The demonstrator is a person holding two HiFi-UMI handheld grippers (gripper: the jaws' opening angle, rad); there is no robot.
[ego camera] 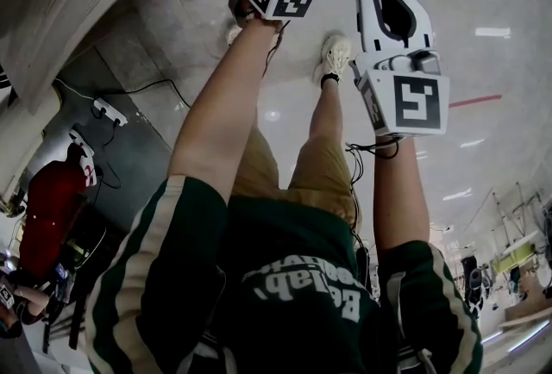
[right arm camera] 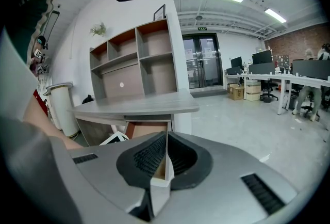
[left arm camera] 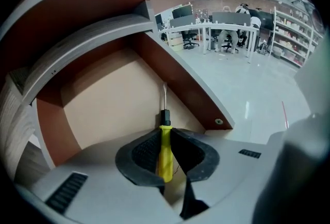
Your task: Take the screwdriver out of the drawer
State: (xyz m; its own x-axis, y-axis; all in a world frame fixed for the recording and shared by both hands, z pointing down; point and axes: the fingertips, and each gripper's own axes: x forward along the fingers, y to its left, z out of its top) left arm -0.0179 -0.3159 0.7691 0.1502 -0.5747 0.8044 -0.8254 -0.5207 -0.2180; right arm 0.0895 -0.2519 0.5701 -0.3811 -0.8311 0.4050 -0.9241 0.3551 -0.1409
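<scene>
Yellow plastic fills the gap of the left gripper (left arm camera: 165, 132). Its jaws stand part-way closed, with the black pads pressed on either side of the handle of the screwdriver (left arm camera: 165, 152). From that grip the black collar and the thin metal shaft (left arm camera: 164, 95) run straight out toward 12 o'clock. Beyond the tip lies the pale floor of the open drawer (left arm camera: 103, 101), and its brown side wall (left arm camera: 188, 86) runs off toward 4 o'clock. So the tool is clamped but still inside the drawer. Whether it rests on the drawer floor or is already a little clear of it cannot be told.

The right gripper (right arm camera: 166, 140) has its jaws closed together on nothing and is aimed at the grey desk top (right arm camera: 139, 107) at 12 o'clock. In the head view it sits at 1 o'clock, well apart from the drawer.

By this reading the reach and the grasp are done. What is left is the removal itself: raising the screwdriver over the drawer's edge and carrying it clear, with the shaft kept away from the side wall on the way up.
</scene>
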